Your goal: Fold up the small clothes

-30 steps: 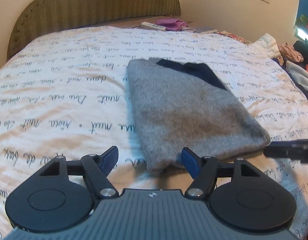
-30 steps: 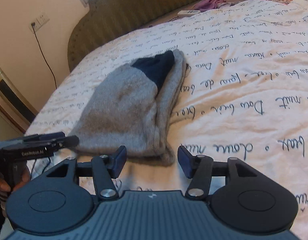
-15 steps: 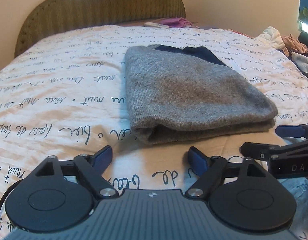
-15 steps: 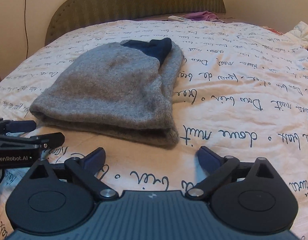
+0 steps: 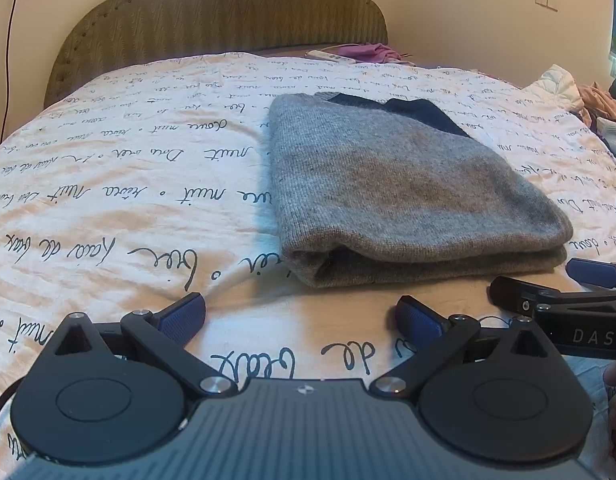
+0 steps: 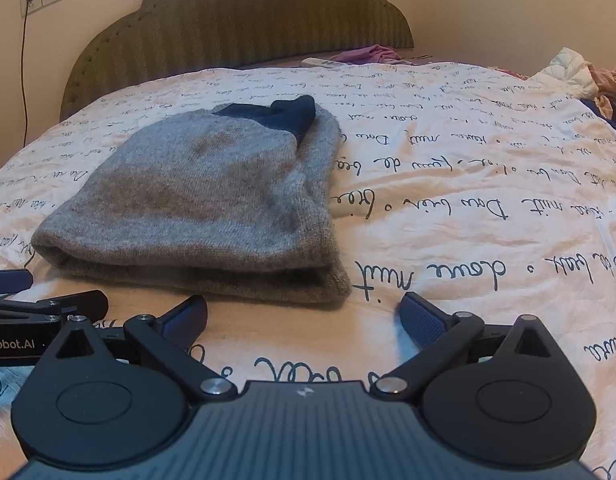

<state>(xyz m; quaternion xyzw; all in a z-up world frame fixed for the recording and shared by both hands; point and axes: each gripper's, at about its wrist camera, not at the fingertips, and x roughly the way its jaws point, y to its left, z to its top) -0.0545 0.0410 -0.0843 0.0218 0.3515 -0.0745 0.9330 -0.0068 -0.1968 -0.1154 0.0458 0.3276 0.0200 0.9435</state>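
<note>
A grey knit garment [image 5: 388,184] with a navy part at its far end lies folded flat on the bedspread [image 5: 107,184]. In the right wrist view the same garment [image 6: 211,200] sits left of centre. My left gripper [image 5: 299,312] hovers just short of the fold's near edge; its jaws are opening wide and nothing is between them. My right gripper [image 6: 303,308] is open in front of the fold's near right corner, holding nothing. Each gripper shows in the other's view: the right gripper [image 5: 588,292] at the right edge, the left gripper [image 6: 47,300] at the left edge.
A padded olive headboard [image 5: 223,12] stands behind the bed. A white remote [image 5: 332,56] and a purple cloth [image 5: 374,50] lie near it. Loose clothes [image 5: 600,100] are piled at the right. A cord [image 6: 25,80] hangs from a wall socket.
Both grippers let go of the garment's near edge, spread their jaws wide and drew back a little. The fold now lies settled on the bed.
</note>
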